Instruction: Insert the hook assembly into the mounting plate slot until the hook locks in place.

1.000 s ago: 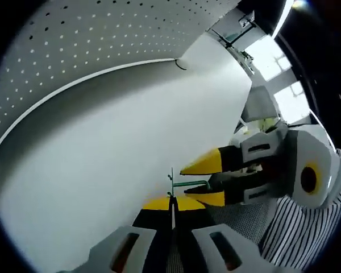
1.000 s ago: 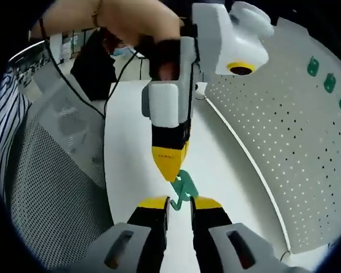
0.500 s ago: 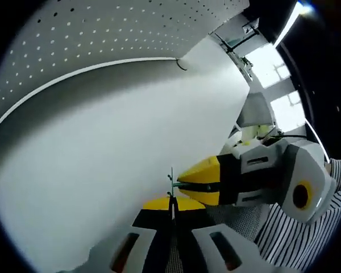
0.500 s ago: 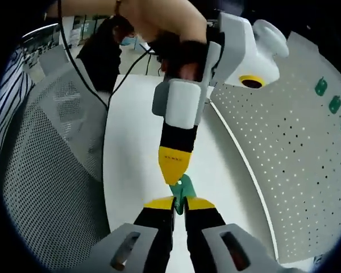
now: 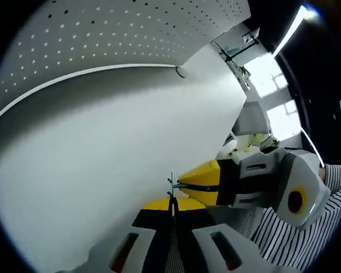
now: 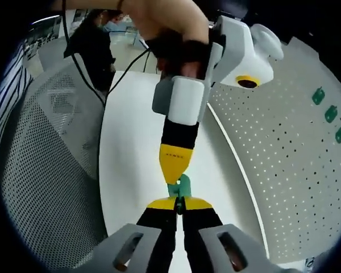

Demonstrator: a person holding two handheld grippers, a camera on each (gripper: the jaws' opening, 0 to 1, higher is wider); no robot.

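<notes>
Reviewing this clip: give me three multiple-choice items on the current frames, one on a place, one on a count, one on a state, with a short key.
1. Where is the green hook in the right gripper view?
A. Hanging on the pegboard
B. Between the tips of the two grippers, above the white table
C. Lying on the mesh chair

2. How many green pieces sit on the pegboard at the right of that view?
A. One
B. Three
C. Five

3. How do the right gripper's jaws stand?
A. Wide open
B. Closed on the hook
C. Closed on nothing

Key: 1 B, the hook sits between the yellow tips of the right gripper and the left gripper, over the white table. 2 B, three green pieces show in a row. 3 B, its yellow tips meet around the hook's lower end.
</notes>
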